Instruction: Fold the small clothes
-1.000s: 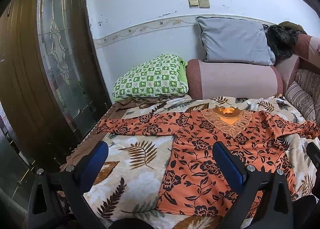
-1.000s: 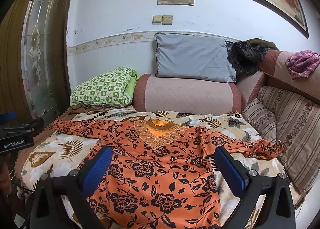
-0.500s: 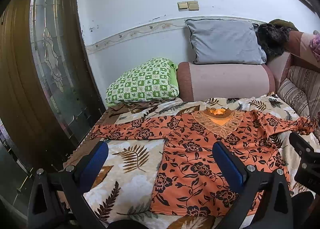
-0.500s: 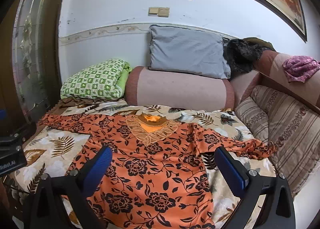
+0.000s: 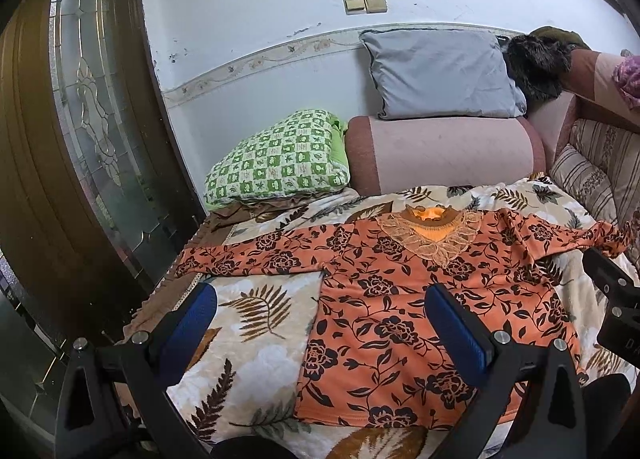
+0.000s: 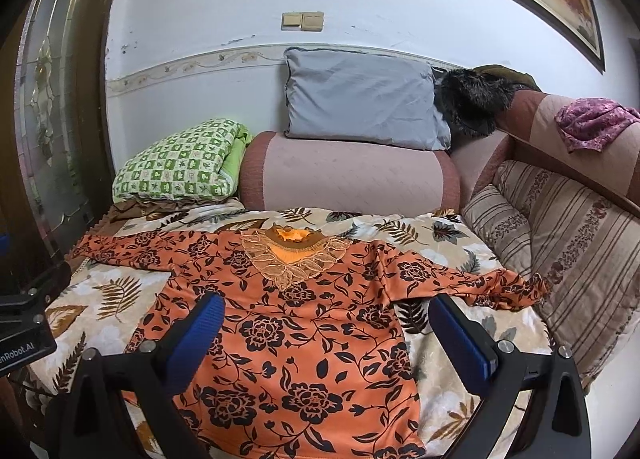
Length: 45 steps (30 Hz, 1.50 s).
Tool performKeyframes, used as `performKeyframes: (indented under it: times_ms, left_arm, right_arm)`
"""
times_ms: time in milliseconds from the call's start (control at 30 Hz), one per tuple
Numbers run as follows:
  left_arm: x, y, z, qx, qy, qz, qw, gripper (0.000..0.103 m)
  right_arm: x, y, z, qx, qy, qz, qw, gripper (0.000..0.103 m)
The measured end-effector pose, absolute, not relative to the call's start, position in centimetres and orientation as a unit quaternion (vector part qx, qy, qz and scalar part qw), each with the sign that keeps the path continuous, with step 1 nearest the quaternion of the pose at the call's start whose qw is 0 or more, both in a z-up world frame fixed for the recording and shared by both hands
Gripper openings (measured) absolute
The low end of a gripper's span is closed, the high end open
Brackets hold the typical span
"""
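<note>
Grippers held low and level over a sofa seat, each wrist view looking forward along two black arms tipped with blue ribbed pads. Left gripper (image 5: pixel 320 331) has its jaws spread wide and grasps nothing; its pads frame the lower centre of the left wrist view, above the leaf-print blanket (image 5: pixel 256 335) and the near hem of the garment. Right gripper (image 6: pixel 326 333) is likewise fully spread and empty, its pads standing over the garment's lower body. Orange floral blouse (image 6: pixel 288 323) lies flat and face up at the centre of both views, sleeves stretched out to either side; the fabric is thin and smooth, printed with black roses and vines, with a lace-edged V yoke (image 6: pixel 294 259) at the neck. Its right-hand sleeve ends crumpled against the striped cushion (image 6: pixel 560 243) at the right of the frame. Behind it, a rounded pink quilted armrest (image 6: pixel 348 175) carries a soft grey pillow (image 6: pixel 360 99); a green checked pillow (image 5: pixel 280 159) sits to the left, a dark furry item (image 6: pixel 472 103) to the upper right. Black housing of the other gripper intrudes at each view's side edge, cut off. The blouse's near hem is partly masked by the gripper arms, and the magenta cloth (image 6: pixel 592 125) on the sofa back is too bunched to identify.
</note>
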<state>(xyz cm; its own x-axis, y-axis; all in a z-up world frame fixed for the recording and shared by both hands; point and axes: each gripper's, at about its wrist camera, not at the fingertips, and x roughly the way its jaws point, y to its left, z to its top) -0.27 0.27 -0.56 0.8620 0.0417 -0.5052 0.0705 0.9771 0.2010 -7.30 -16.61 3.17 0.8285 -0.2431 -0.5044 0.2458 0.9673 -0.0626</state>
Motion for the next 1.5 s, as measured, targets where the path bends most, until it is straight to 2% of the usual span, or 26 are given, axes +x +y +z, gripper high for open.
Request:
performKeyframes:
  times_ms: [1233, 1367, 1500]
  left_arm:
    - [0.2, -0.6, -1.2, 0.117, 0.267, -0.015, 0.957, 0.103]
    - [1.3, -0.5, -2.6, 0.110, 0.303, -0.033, 0.946, 0.103]
    - [3.2, 0.1, -5.9, 0.095, 0.370, -0.041, 0.923, 0.103]
  right_arm:
    - [-7.1, -16.8, 2.6, 0.003, 0.266, -0.131, 0.955, 0.103]
    - [-6.7, -18.6, 1.6, 0.023, 0.281, -0.122, 0.951, 0.103]
    - [-6.9, -22.4, -0.3, 0.050, 0.292, -0.140, 0.945, 0.103]
